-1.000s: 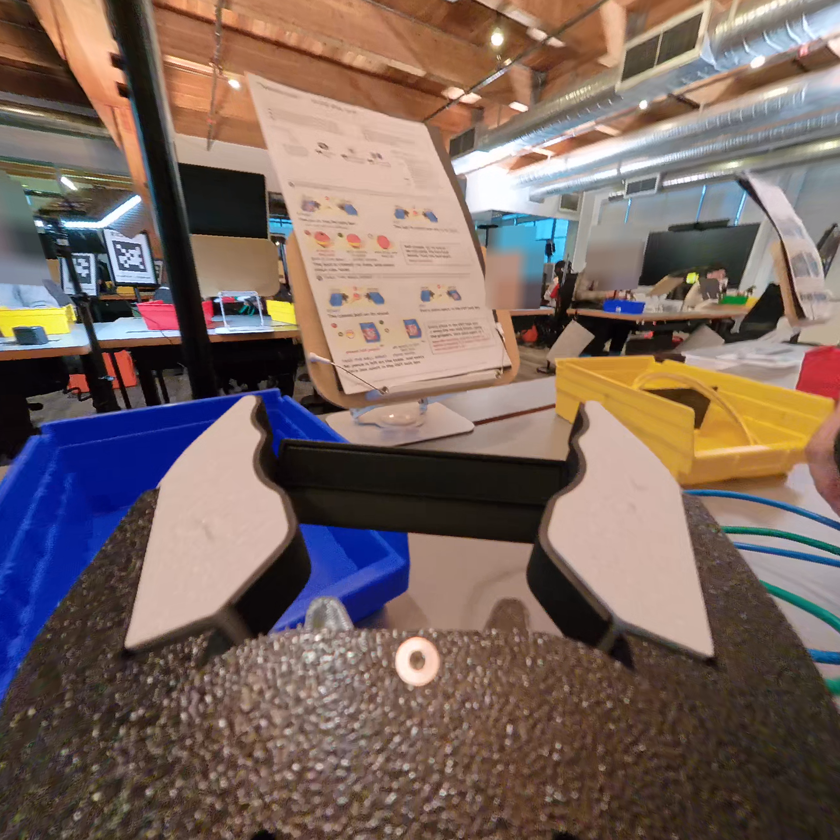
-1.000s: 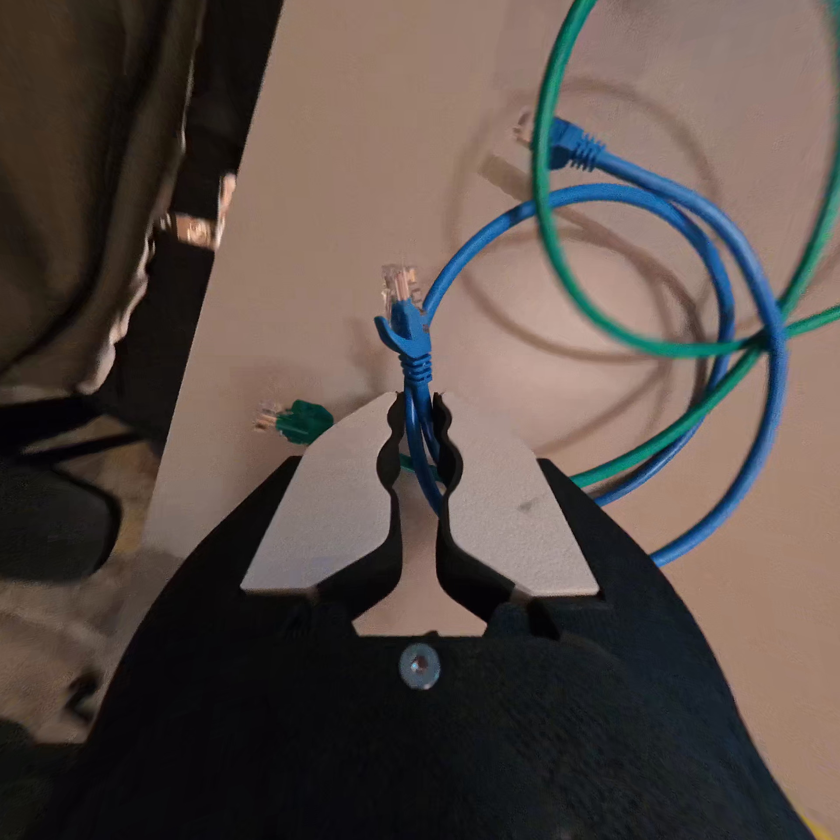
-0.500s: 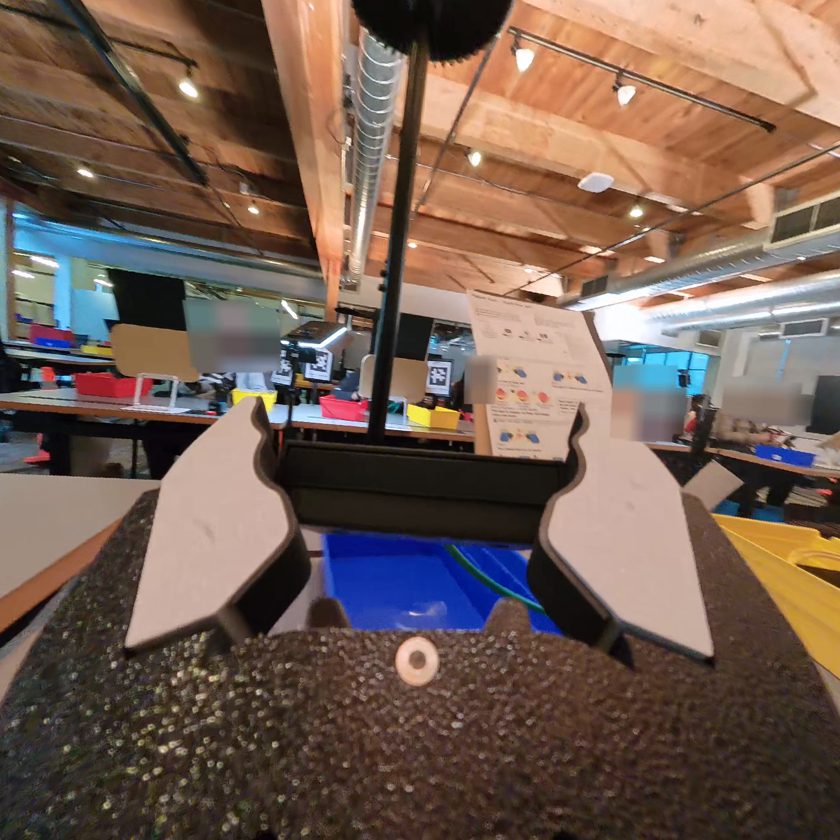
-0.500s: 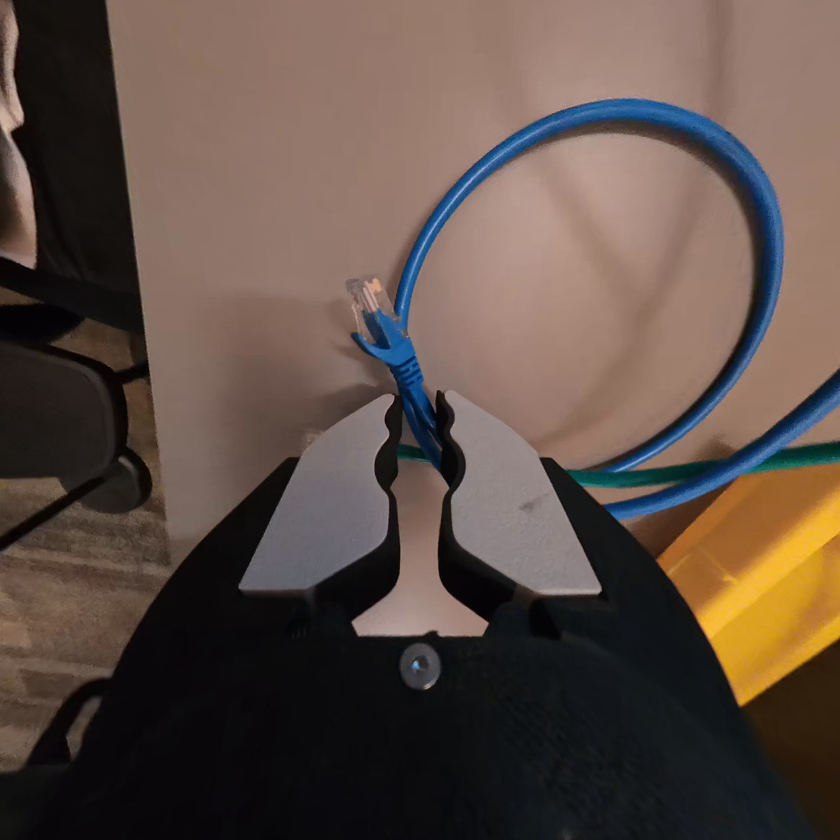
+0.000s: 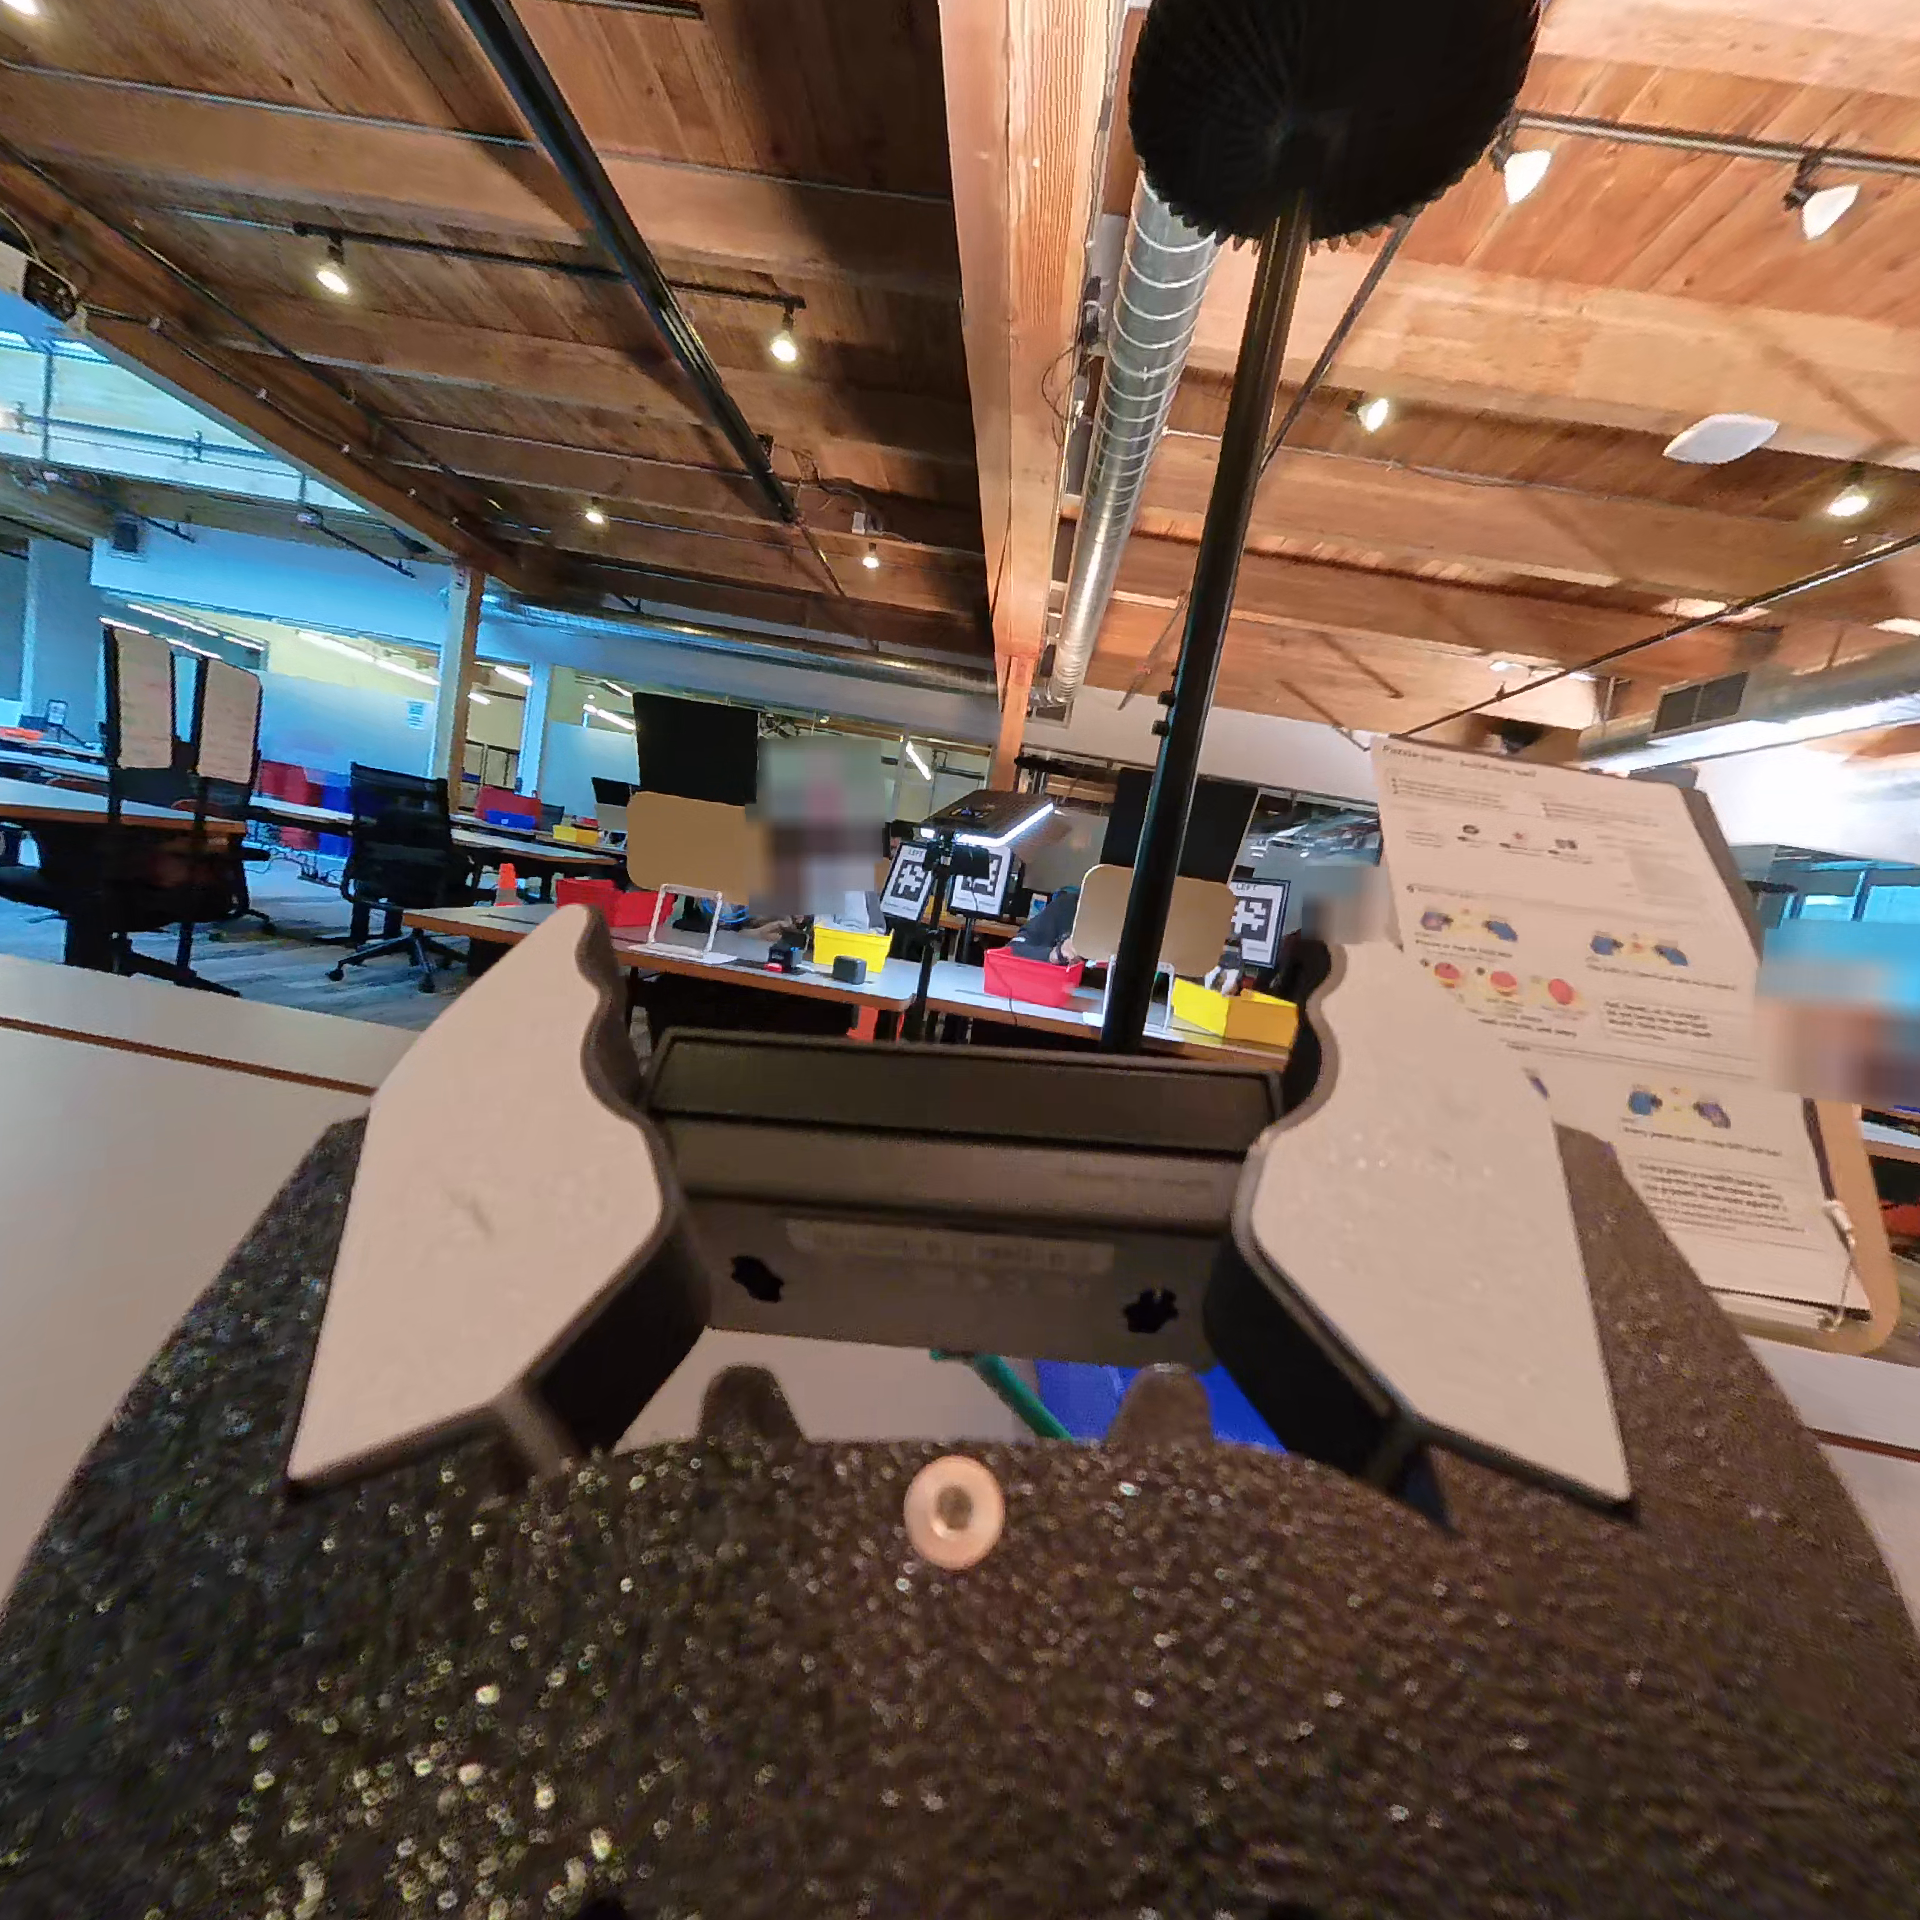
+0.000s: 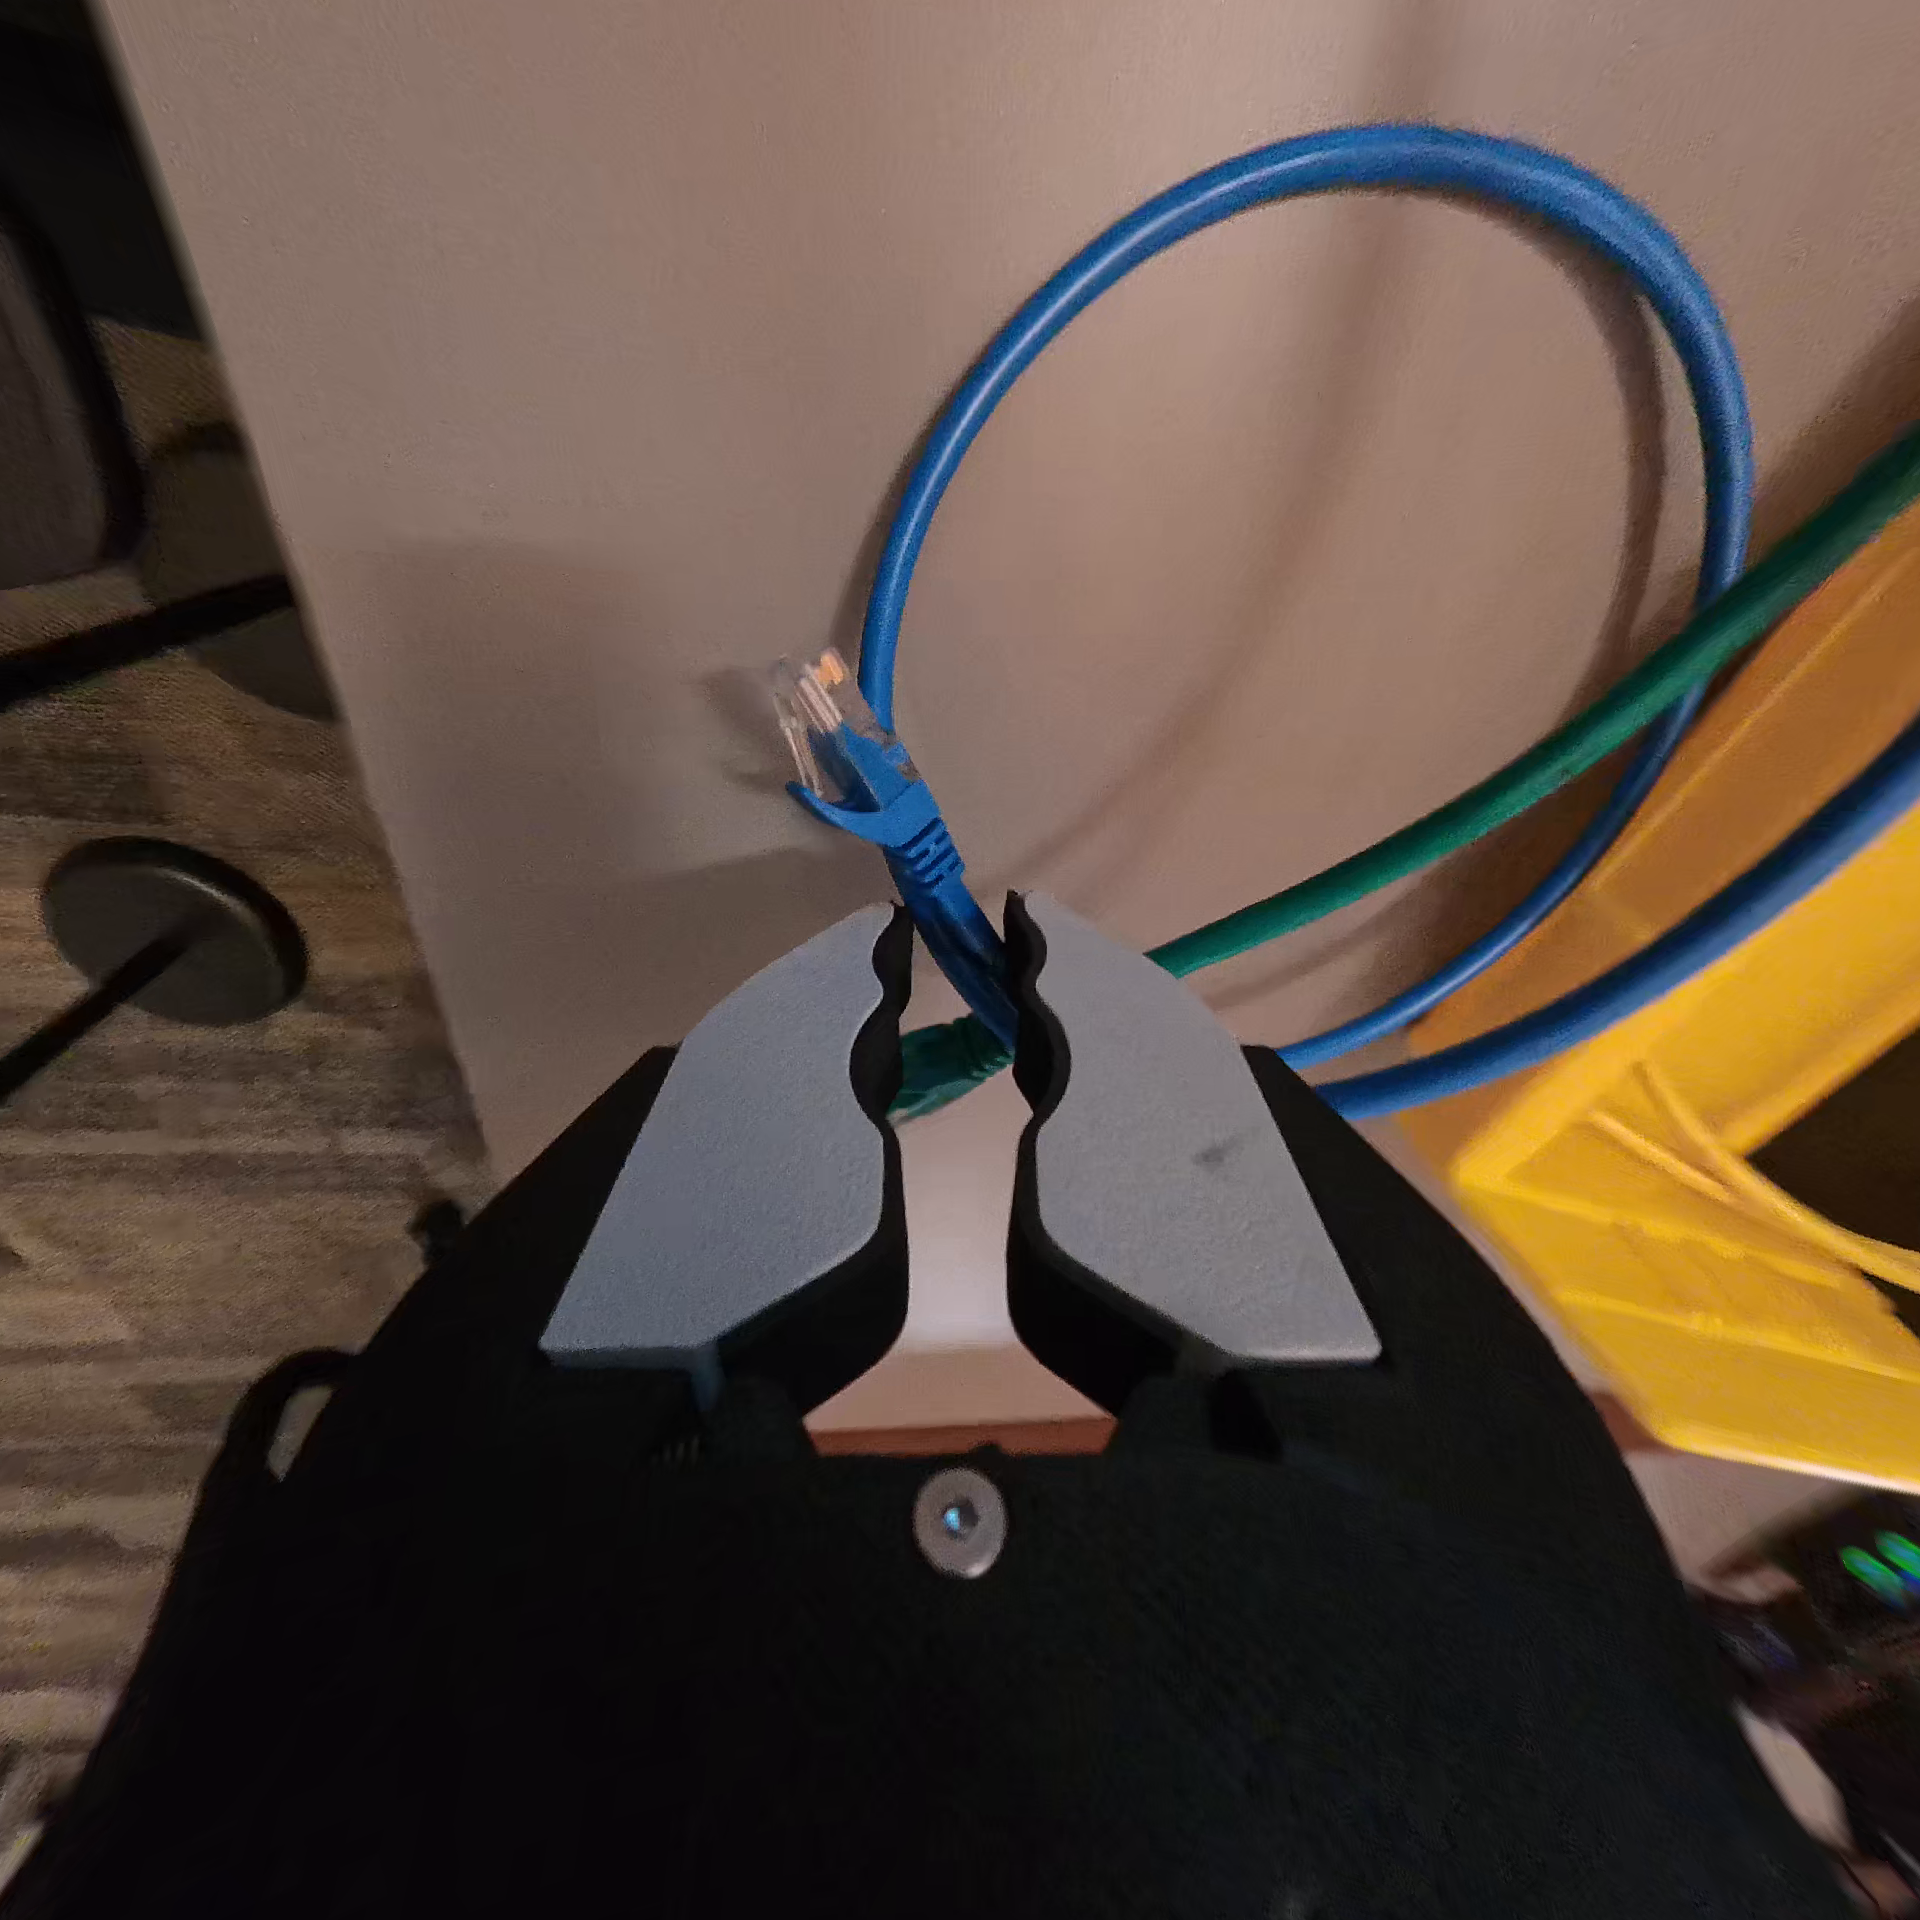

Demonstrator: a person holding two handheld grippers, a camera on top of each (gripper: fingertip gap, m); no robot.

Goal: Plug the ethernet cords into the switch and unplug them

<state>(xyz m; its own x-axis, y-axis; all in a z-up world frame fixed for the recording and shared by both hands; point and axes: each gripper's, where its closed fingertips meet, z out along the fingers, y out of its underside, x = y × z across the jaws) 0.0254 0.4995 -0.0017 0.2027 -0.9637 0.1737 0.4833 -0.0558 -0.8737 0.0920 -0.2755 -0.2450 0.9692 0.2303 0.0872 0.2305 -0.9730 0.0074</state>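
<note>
The switch (image 5: 961, 1174) is now tipped up, its underside showing, clamped across in the left gripper (image 5: 956, 1081). The right gripper (image 6: 956, 935), closed on the blue cord (image 6: 940, 883), has swung toward the yellow bin (image 6: 1683, 1091); insertion seems close

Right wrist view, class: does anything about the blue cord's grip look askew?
Yes. The right gripper pinches the blue cord just behind its boot, and the clear plug tilts left of the jaws' line. The plug isn't in any port.
</note>
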